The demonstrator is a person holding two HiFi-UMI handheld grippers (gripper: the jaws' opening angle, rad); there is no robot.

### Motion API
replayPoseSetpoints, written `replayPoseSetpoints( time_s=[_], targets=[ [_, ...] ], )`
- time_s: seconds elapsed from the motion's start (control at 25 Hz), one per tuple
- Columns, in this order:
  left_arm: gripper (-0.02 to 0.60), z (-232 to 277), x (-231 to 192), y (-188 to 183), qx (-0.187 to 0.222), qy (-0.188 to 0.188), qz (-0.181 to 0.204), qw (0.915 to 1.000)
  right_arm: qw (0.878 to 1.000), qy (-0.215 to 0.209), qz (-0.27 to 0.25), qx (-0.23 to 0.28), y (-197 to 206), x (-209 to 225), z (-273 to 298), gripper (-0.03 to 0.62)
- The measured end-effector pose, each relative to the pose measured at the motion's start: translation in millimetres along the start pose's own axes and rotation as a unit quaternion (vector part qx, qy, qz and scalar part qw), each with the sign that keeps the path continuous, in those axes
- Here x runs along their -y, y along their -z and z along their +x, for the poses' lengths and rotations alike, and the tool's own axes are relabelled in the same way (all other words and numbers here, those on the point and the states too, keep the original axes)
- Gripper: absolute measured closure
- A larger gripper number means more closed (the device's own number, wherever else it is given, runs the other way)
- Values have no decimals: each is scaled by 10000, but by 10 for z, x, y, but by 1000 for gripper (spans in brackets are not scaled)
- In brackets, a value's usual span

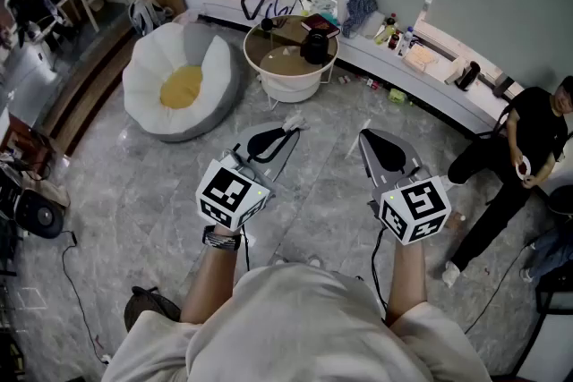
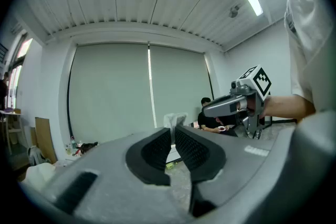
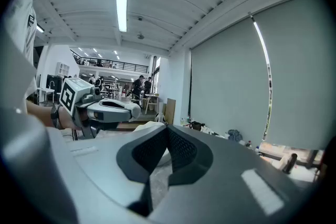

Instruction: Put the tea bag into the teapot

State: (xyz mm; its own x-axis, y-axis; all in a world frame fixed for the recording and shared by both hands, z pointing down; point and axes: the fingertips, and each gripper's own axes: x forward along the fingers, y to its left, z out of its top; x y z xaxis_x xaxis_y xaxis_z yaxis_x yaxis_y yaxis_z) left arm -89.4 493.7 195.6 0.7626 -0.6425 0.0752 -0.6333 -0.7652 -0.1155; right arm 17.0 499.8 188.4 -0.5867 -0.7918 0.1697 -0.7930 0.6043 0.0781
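Left tool (image 2: 172,131): narrow, nipping tea bag (image 2: 175,120) by its edge, centre frame. Right tool (image 3: 167,131): closed, empty. Presumed teapot (image 1: 315,45): on round worktop (image 1: 282,58), upper centre, well apart. Risk: loss of bag in transit from so slight a pinch.
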Motion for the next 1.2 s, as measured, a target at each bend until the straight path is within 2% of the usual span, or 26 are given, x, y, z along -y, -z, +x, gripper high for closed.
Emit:
replayPoseSetpoints(
  time_s=[0.28,0.88,1.2],
  targets=[
    [549,74,85,-61,49,-42,-54,10000,9990,282,312,168,21,256,-150,588],
    [549,256,307,14,6,-209,-212,9996,9989,138,391,214,131,457,-361,588],
    [549,320,483,30,6,-358,-224,9991,9968,-4,662,440,159,571,-566,588]
  ],
)
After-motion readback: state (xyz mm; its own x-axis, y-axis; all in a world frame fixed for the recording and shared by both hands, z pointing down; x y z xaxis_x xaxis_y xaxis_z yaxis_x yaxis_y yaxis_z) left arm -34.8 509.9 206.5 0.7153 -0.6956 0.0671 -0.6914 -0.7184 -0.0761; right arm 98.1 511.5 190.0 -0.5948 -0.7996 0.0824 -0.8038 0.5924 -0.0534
